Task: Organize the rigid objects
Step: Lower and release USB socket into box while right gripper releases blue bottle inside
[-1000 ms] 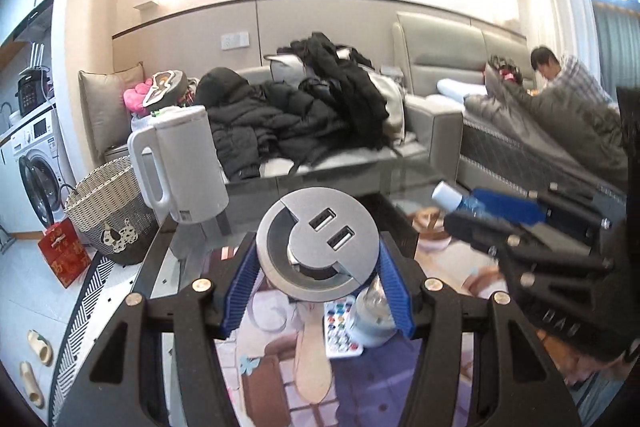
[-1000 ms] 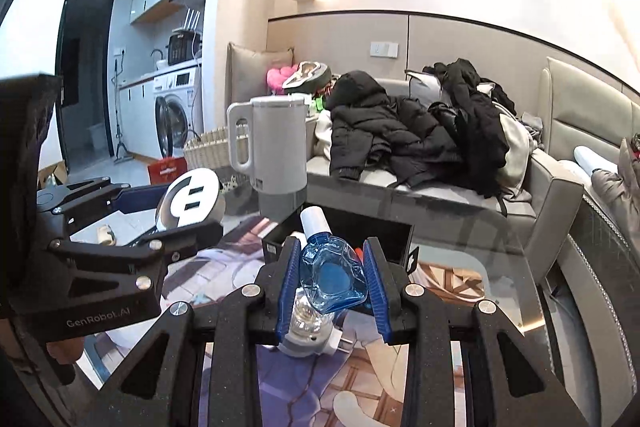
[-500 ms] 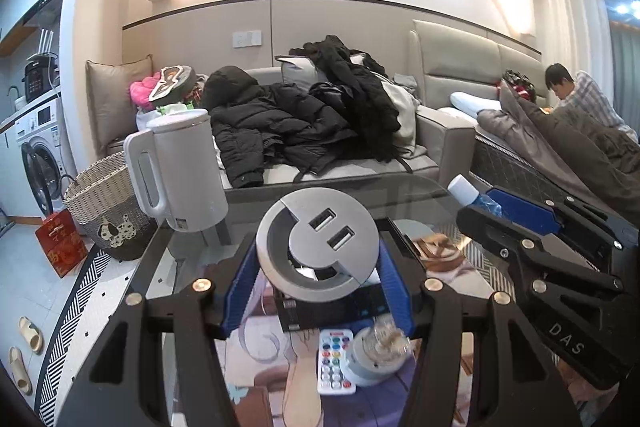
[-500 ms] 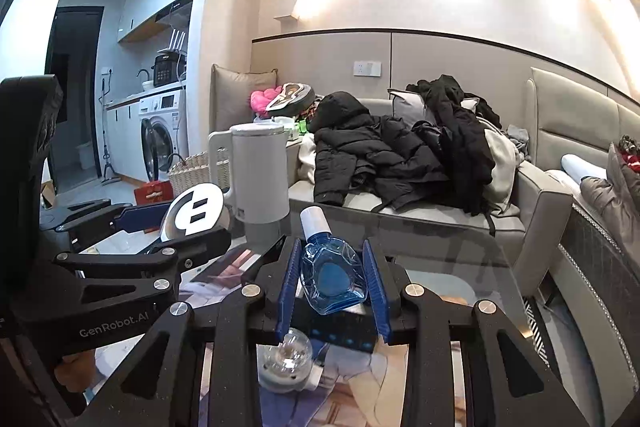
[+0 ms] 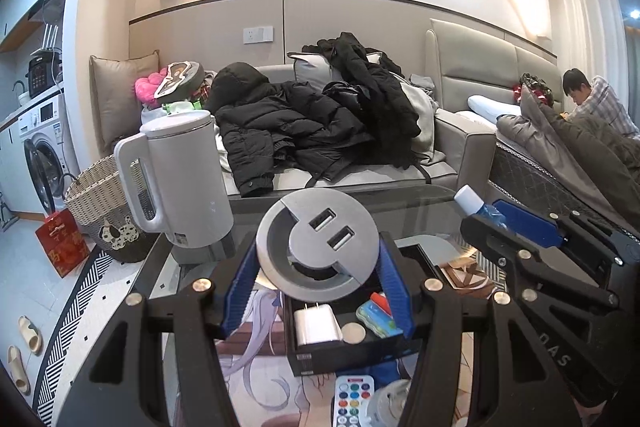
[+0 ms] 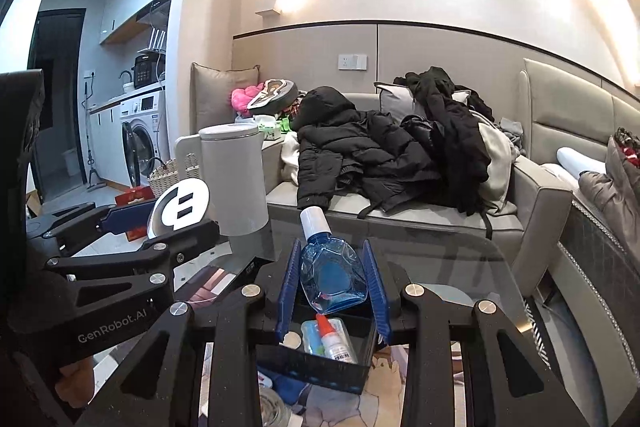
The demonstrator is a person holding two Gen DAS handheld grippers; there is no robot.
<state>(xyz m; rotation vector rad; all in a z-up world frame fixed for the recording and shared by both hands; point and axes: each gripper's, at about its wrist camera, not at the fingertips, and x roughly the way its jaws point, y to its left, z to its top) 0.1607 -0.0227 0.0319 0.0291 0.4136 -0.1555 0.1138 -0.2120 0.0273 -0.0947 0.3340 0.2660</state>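
Left wrist view: the left gripper (image 5: 318, 277) clamps a round grey USB socket disc (image 5: 317, 243) between its blue pads, above the black storage box (image 5: 340, 349), which holds a white charger (image 5: 318, 325) and a coin (image 5: 353, 332)

Right wrist view: the right gripper (image 6: 333, 281) pinches a blue liquid bottle (image 6: 332, 277), white cap forward, over the same black storage box (image 6: 316, 369); a white kettle (image 6: 236, 175) stands beyond that box on the glass table (image 6: 440, 259)

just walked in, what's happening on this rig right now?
A person is tidying small items with two handheld grippers. The left gripper holds a round grey USB hub; the right gripper holds a small blue bottle. Both hang above an open black box on the glass table, which already holds a white charger and other small things.
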